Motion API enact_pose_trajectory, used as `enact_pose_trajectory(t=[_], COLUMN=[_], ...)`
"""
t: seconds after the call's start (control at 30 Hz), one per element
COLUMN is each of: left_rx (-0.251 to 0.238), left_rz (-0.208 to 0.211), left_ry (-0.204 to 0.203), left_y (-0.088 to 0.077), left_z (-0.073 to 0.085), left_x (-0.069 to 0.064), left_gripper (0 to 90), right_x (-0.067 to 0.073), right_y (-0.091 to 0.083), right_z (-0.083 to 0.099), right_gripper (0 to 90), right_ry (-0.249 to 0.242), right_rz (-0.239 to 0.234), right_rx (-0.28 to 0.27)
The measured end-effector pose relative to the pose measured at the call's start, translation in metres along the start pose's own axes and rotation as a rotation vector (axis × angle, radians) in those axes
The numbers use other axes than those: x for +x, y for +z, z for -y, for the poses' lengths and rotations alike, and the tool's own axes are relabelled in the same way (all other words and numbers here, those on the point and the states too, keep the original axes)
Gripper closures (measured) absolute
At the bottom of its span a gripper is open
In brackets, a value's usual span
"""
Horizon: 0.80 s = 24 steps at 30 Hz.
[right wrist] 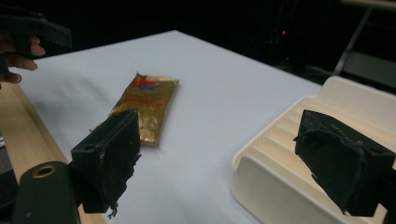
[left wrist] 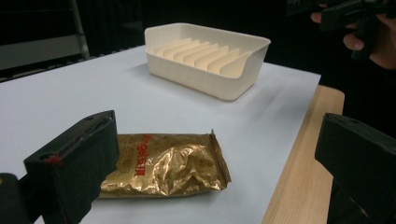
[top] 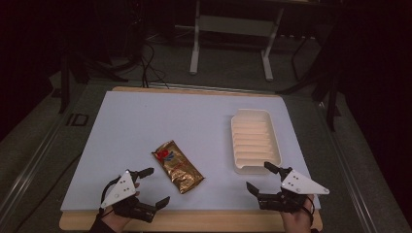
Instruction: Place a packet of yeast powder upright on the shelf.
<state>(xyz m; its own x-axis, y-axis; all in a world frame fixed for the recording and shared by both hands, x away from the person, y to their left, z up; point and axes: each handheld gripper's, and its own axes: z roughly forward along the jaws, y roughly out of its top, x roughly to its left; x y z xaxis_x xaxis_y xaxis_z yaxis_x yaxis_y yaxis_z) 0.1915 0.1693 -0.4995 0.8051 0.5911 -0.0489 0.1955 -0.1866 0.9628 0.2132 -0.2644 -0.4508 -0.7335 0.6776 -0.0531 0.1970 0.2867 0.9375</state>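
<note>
Left hand-held gripper (top: pixel 149 187) sits at the near edge of the bench (top: pixel 145 121), jaws spread wide w/ nothing btwn them, aimed toward the gold packet (top: pixel 178 166). Right hand-held gripper (top: pixel 265 177) is also wide open and empty, just off the near end of the cream tray (top: pixel 255 141).

Packet lies flat on the white sheet, roughly mid-bench, between the two grippers, apart from the tray and angled to the bench edge. In the left gripper view it lies (left wrist: pixel 168 165) just ahead of the jaws, crinkled and puffy.

Likely step: pick the packet w/ the left gripper, prob. to put it in the tray. To do it well: come in low, turn the wrist so the jaws straddle the short width, not the length. Pinch near the crimped end seam, since foil is slick and the middle bulges. Close slowly, check it doesn't slide out. Keep the right gripper clear of the tray opening.
</note>
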Motion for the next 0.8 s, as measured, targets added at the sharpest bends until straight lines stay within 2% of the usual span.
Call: enact_pose_trajectory(t=[0.1, 0.23, 0.27, 0.4, 0.5, 0.6, 0.67, 0.73, 0.8], left_rx=[-0.001, -0.004, -0.008, 0.004, 0.016, 0.012, 0.031, 0.038, 0.049], left_rz=[0.013, 0.036, 0.050, 0.102, 0.118, 0.141, 0.136, 0.150, 0.134], left_ry=[-0.004, -0.021, -0.024, -0.061, -0.058, -0.063, -0.050, -0.043, -0.030], left_y=[0.001, 0.001, 0.001, 0.001, 0.001, 0.000, 0.000, -0.001, -0.001], left_z=[0.000, -0.001, -0.003, -0.010, -0.019, -0.029, -0.036, -0.041, -0.046], left_x=[-0.001, -0.002, -0.005, -0.011, -0.016, -0.020, -0.021, -0.020, -0.018], left_gripper=[0.4, 0.4, 0.4, 0.5, 0.4, 0.4, 0.4, 0.4, 0.4], right_x=[0.001, 0.002, 0.005, 0.007, 0.009, 0.010, 0.011, 0.012, 0.012], right_y=[0.001, 0.002, 0.002, 0.001, -0.002, -0.003, -0.003, -0.003, -0.004], right_z=[0.000, -0.001, -0.002, -0.003, -0.005, -0.006, -0.006, -0.007, -0.007], right_gripper=[14.0, 13.4, 13.3, 12.5, 11.5, 11.1, 11.0, 10.9, 10.9], right_ry=[0.010, 0.003, -0.014, -0.028, -0.036, -0.063, -0.065, -0.088, -0.089], right_rz=[-0.009, -0.019, -0.027, -0.028, -0.031, -0.022, -0.026, -0.013, -0.011], right_rx=[0.024, 0.030, 0.033, 0.019, -0.005, -0.025, -0.035, -0.058, -0.065])
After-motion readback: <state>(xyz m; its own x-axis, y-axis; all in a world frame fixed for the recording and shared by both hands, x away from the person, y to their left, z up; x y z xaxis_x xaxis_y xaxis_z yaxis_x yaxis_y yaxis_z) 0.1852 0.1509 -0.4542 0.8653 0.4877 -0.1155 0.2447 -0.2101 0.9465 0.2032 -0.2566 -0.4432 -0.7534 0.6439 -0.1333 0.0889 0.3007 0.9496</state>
